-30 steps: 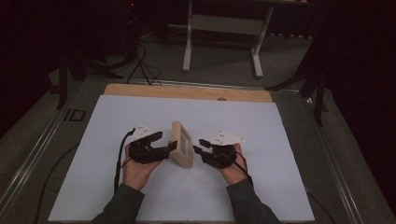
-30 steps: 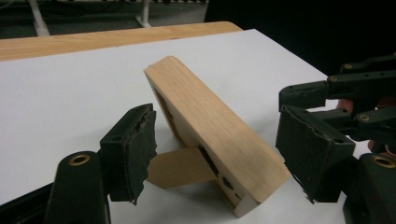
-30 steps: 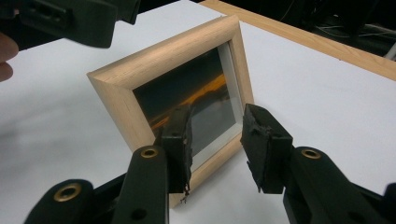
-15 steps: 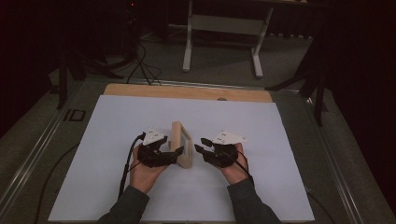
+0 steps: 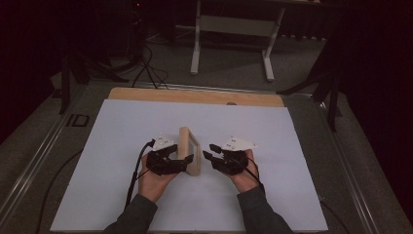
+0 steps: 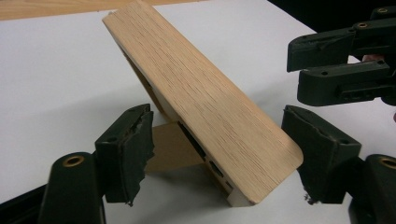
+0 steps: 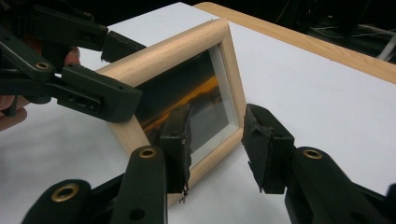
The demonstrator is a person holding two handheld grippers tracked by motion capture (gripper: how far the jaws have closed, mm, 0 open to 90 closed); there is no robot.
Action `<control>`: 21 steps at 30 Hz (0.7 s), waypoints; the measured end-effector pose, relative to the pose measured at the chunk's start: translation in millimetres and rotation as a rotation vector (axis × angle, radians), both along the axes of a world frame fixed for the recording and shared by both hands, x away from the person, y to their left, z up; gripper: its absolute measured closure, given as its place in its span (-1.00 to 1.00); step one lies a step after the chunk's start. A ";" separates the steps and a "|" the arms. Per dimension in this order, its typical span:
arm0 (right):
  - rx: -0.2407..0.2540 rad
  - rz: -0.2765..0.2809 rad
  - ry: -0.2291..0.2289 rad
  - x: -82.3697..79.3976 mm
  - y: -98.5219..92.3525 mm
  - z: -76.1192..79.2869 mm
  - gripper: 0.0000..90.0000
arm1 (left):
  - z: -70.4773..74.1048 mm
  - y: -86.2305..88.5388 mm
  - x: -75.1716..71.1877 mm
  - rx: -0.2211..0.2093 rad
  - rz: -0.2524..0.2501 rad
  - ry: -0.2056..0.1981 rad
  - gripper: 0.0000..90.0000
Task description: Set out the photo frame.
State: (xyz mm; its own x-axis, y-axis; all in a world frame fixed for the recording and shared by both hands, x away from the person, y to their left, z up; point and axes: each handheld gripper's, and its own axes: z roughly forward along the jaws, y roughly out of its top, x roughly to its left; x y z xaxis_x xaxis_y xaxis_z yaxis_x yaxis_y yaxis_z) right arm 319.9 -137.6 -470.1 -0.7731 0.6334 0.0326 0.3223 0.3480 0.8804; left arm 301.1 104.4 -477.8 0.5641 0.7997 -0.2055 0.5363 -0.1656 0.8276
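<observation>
Wooden picture frame (image 5: 189,155) on white table (image 5: 122,131)

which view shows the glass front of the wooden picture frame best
The right gripper view: the light wooden picture frame faces it, glass and picture visible. The left gripper view gives its plain back and stand; the high view only its thin edge, upright on the table.

Picture frame (image 7: 187,88) is showing light oak grain — its glass is reflecting orange streaks; both hand-held grippers (image 5: 168,163) (image 5: 226,161) are appearing black — bench (image 5: 122,126) sheet white.
</observation>
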 end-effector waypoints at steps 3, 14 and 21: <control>-0.001 0.001 -0.001 0.0 0.0 0.0 0.37 | -2.3 -2.1 0.5 -0.001 -0.004 0.007 -0.37; 0.000 -0.004 -0.004 -0.2 -0.7 0.7 0.37 | -4.5 -3.6 1.5 -0.015 -0.023 0.025 -0.22; 0.001 -0.003 -0.007 0.3 -1.6 1.1 0.37 | -4.3 -3.5 1.4 -0.017 -0.033 0.030 -0.15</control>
